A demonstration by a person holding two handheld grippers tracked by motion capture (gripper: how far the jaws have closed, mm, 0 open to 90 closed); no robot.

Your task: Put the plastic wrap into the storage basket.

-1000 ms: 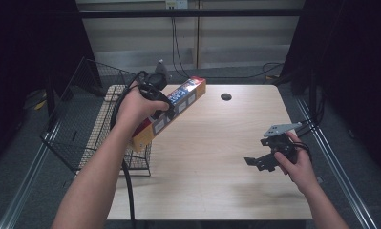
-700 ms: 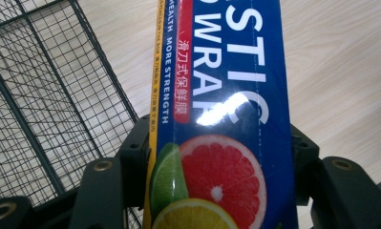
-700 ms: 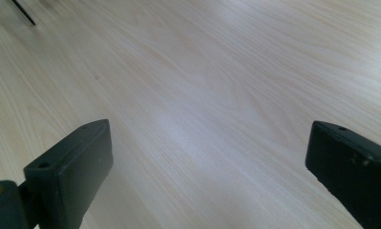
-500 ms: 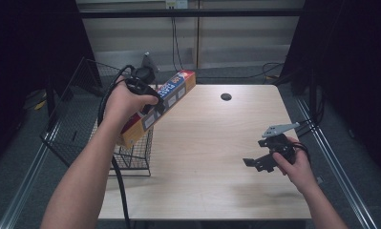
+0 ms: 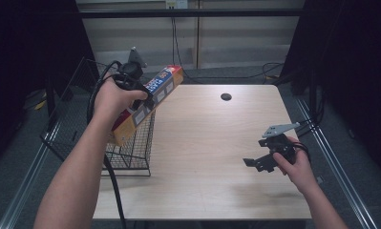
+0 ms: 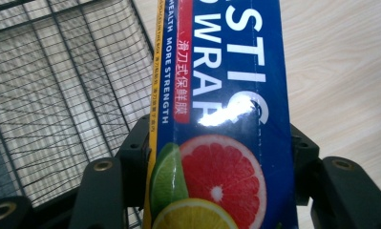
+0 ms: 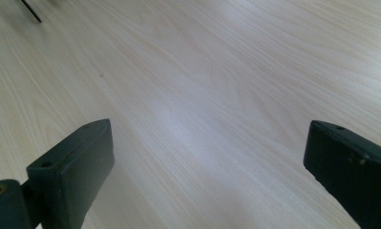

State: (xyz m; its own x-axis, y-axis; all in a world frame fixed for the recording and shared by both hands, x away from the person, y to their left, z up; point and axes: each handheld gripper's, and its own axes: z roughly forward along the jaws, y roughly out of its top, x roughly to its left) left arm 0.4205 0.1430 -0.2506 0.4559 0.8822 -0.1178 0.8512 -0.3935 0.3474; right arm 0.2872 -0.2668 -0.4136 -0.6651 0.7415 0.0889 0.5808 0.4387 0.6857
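Jaws of the right gripper (image 5: pixel 251 162) stand wide apart with nothing between them, low over the bare near-right part of the table (image 5: pixel 212 191); its hand idles well clear of the work. Farther off, at the left edge, the left gripper (image 6: pixel 216 167) is clamped across the plastic wrap box (image 5: pixel 147 102), one jaw pressing each long side. The box hangs tilted in the air, its red end raised toward the table's far side, its lower end above the wire basket (image 5: pixel 131 152). The step in hand appears to be lowering the box into the basket, though its far rim is hard to read. Sound practice: bring the box in line with the basket opening, lower the low end first inside the rim, and release only once the box rests on the mesh.
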